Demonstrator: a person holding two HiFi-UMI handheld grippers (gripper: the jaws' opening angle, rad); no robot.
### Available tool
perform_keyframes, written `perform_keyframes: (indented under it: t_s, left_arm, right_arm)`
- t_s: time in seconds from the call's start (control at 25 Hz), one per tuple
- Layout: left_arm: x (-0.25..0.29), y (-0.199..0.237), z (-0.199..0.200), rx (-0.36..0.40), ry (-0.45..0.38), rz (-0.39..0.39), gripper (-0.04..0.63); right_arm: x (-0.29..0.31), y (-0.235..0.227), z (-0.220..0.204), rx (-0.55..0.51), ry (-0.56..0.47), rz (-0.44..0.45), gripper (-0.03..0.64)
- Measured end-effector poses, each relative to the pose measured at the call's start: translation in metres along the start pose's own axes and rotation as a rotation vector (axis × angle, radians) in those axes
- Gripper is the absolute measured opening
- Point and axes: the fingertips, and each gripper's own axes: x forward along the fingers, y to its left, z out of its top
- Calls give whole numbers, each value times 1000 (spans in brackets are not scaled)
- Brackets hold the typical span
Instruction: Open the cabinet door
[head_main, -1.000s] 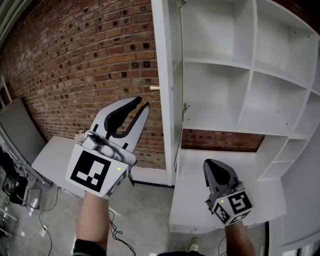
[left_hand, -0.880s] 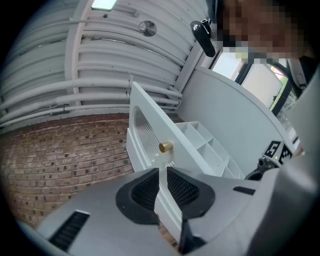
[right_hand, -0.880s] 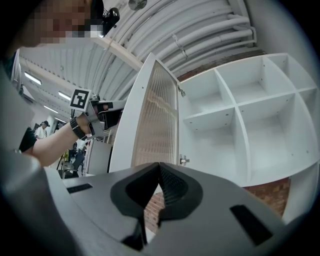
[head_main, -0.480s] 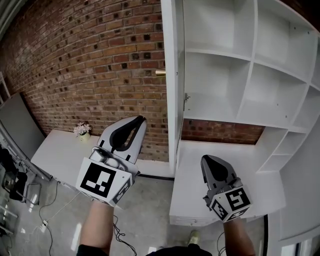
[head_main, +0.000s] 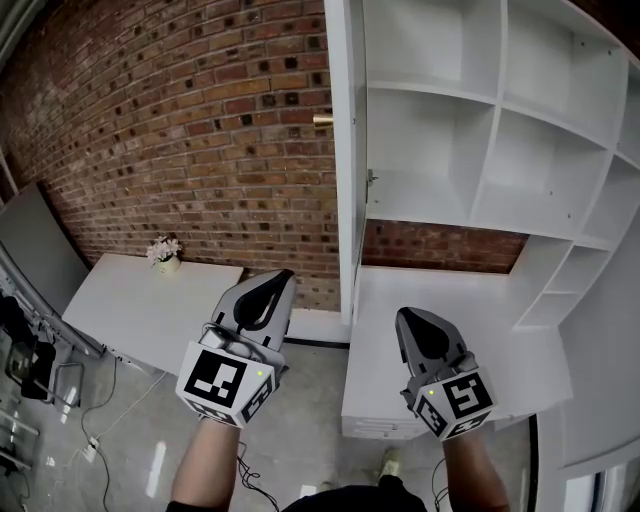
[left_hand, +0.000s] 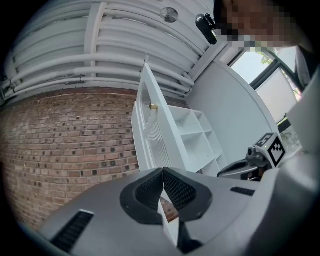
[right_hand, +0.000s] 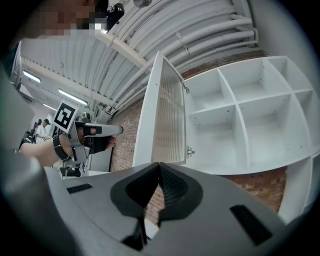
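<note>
The white cabinet door (head_main: 345, 160) stands swung open, edge-on to me, with a small brass knob (head_main: 322, 120) on its left face. Bare white shelves (head_main: 470, 130) show behind it. My left gripper (head_main: 278, 278) hangs low, left of the door and apart from it, jaws shut on nothing. In the left gripper view the pads meet (left_hand: 163, 170) below the door (left_hand: 150, 135) and knob (left_hand: 154, 106). My right gripper (head_main: 415, 318) is over the white counter, shut and empty. The right gripper view (right_hand: 159, 164) looks up at the door's ribbed inner face (right_hand: 167, 120).
A brick wall (head_main: 180, 120) runs behind. A white desk (head_main: 140, 300) with a small flower vase (head_main: 166, 250) stands at the left. A white counter (head_main: 440, 300) lies under the shelves. A grey board (head_main: 30, 250) leans at far left, with cables (head_main: 100, 440) on the floor.
My left gripper has dropped from beside the door's edge to well below the knob, and its jaws have gone from wide open to shut. The right gripper drifted slightly.
</note>
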Motion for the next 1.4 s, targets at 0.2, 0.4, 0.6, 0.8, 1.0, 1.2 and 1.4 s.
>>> perform_keyframes:
  t_s: [0.2,0.4,0.6,0.8,1.0,1.2,1.4]
  left_arm:
    - [-13,-9,-22,-37,32,-4,8]
    - [-26,-13,-41,-87,52,0,8]
    - [-38,-19,-66,-128,87,-2,8]
    - [-48,-20,-83,-167,113,2,6]
    - [-57,-20,-98,-191,127,15,6]
    - [-64,-19,-106,-207,133,28,6]
    - [-68,-18,-109,-224,137,26,6]
  right_arm:
    - [-7,11,-7,-1,11,-3,3]
    - [-12,18,-13,-8,21,-13,3]
    - [-17,19,-22,-18,32,-34,3]
    - [-22,23,-27,-17,47,-51,3]
    - [-27,27,-35,-14,48,-57,3]
    - [-31,28,-39,-7,57,-63,3]
    - [-32,32,-41,-14,70,-69,3]
